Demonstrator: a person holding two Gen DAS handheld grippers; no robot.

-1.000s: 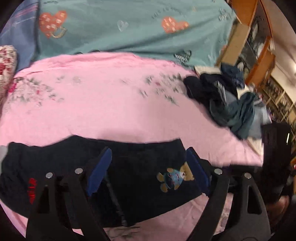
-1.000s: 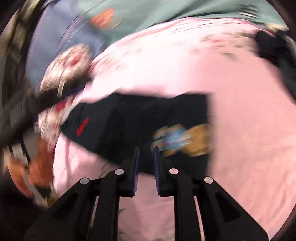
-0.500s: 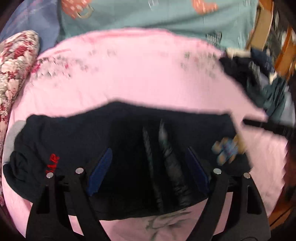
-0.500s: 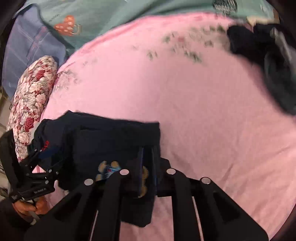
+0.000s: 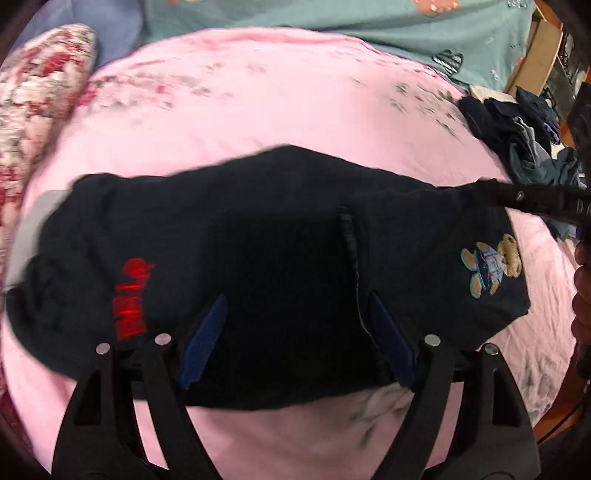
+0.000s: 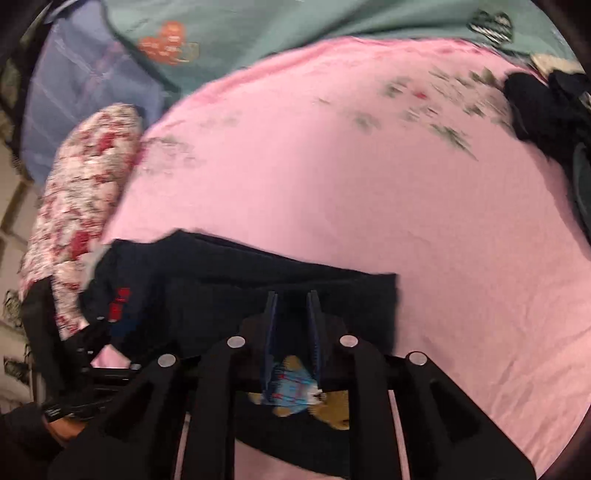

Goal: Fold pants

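Observation:
Dark navy pants (image 5: 277, 229) lie flat across the pink sheet (image 5: 277, 103), red lettering (image 5: 131, 299) at their left end and a bear patch (image 5: 491, 266) at their right. My left gripper (image 5: 297, 297) hovers open over the middle of the pants, its blue pads wide apart. My right gripper (image 6: 293, 297) is over the bear patch (image 6: 295, 387), and its jaws are opening with a narrow gap. Dark cloth shows in that gap, and the pads do not press it. It also shows as a black bar, the right gripper (image 5: 532, 199), at the pants' right edge.
A flowered pillow (image 5: 37, 110) lies at the left of the bed. A pile of dark clothes (image 5: 524, 147) sits at the right edge. A teal blanket (image 5: 332, 22) covers the far side, with wooden furniture (image 5: 532, 55) beyond. A hand (image 5: 581, 288) is at the right.
The left gripper has come lower and closer over the pants, staying open. The right gripper was closed at the bear-patch end; its pads now stand slightly apart.

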